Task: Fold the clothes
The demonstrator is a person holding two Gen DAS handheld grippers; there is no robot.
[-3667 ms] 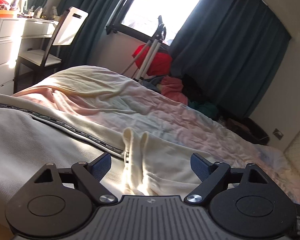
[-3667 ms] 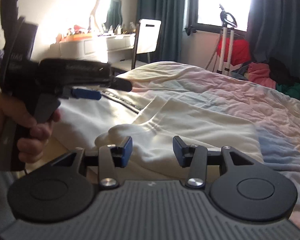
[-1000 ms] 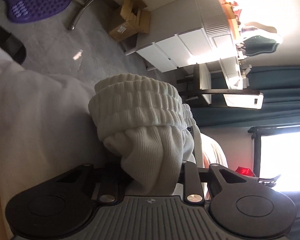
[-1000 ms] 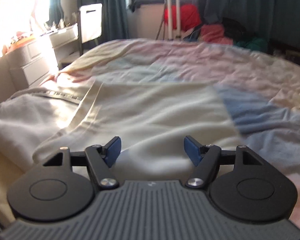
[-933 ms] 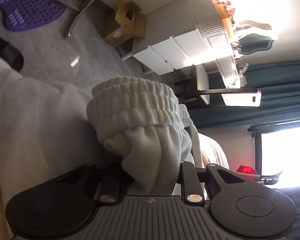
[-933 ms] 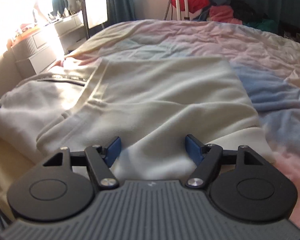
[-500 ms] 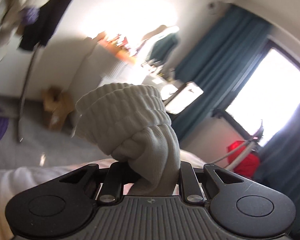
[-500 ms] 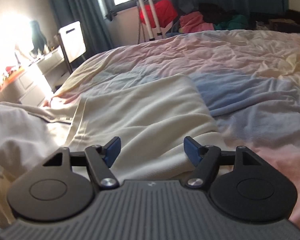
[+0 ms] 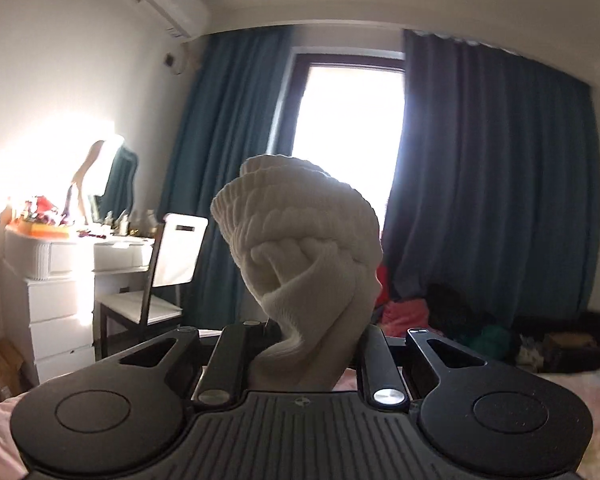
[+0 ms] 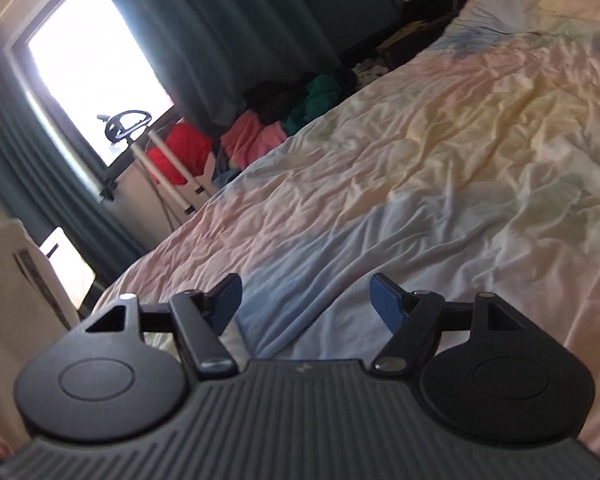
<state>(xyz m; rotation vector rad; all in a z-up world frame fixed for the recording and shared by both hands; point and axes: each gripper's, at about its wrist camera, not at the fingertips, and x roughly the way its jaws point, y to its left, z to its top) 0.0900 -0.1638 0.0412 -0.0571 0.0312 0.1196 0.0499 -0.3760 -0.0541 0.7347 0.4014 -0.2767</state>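
The left claw (image 9: 300, 340) is clamped tight on a bunched piece of cream ribbed knit garment (image 9: 300, 248), the cloth squeezed between its two black fingers (image 9: 228, 356) and rising upright above them in a rounded, rolled wad with a ribbed cuff on top. The wad is held up in the air, above the bed, and blocks the middle of the left wrist view.

The right claw (image 10: 306, 300) stands wide apart with nothing between its blue-padded fingertips (image 10: 384, 300); it hovers tilted over the bed (image 10: 440, 168), whose rumpled pastel cover of pink, yellow and pale blue fills most of that view. At the left edge of the right wrist view a strip of pale cloth (image 10: 16, 280) shows close to the camera; what it belongs to I cannot tell.

Beyond the bed lies a pile of red, pink and green clothes (image 10: 260, 132) against the wall, with a white stand (image 10: 168, 168) beside it. Farther off in the left wrist view are a white chair (image 9: 160, 280), a white dresser (image 9: 52, 288) cluttered on top, dark teal curtains (image 9: 492, 184) framing a bright window (image 9: 352, 140), and an air conditioner (image 9: 160, 0) high on the wall.
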